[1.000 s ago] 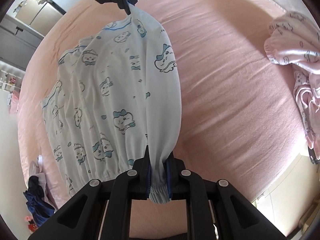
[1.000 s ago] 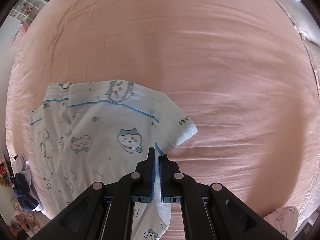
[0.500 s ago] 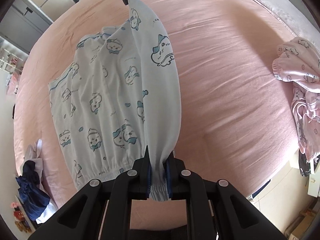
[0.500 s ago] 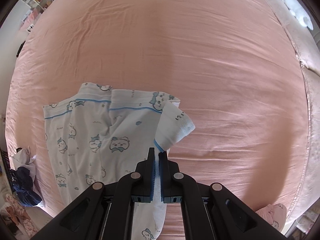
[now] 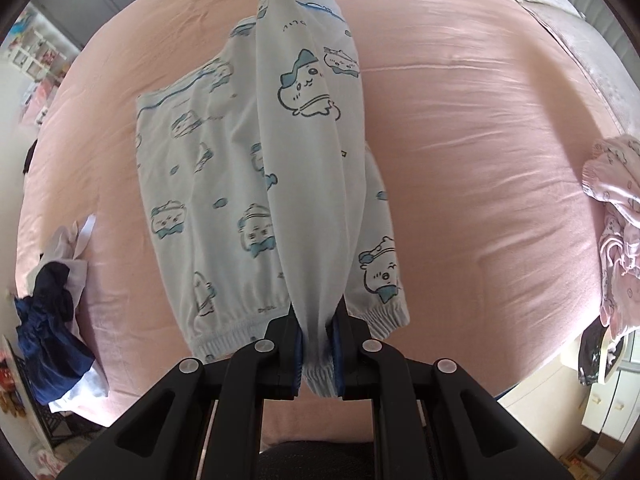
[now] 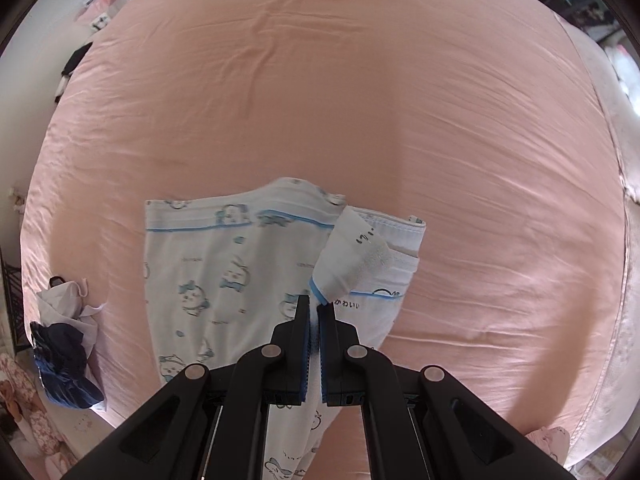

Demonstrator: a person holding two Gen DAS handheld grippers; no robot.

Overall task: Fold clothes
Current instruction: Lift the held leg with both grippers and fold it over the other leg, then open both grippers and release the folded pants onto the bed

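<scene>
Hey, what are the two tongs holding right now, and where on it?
Both grip the blue-printed pajama pants: left tongs on an elastic ankle cuff, right tongs on the waistband end.

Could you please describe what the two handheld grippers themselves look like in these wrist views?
The left gripper and the right gripper look the same: matte black plastic frames fanning out in angular, open struts, with round silver screw heads along them. Each has two flat black jaws lined inside with blue ridged padding. No cables, markings, hands or sleeves are visible.
</scene>
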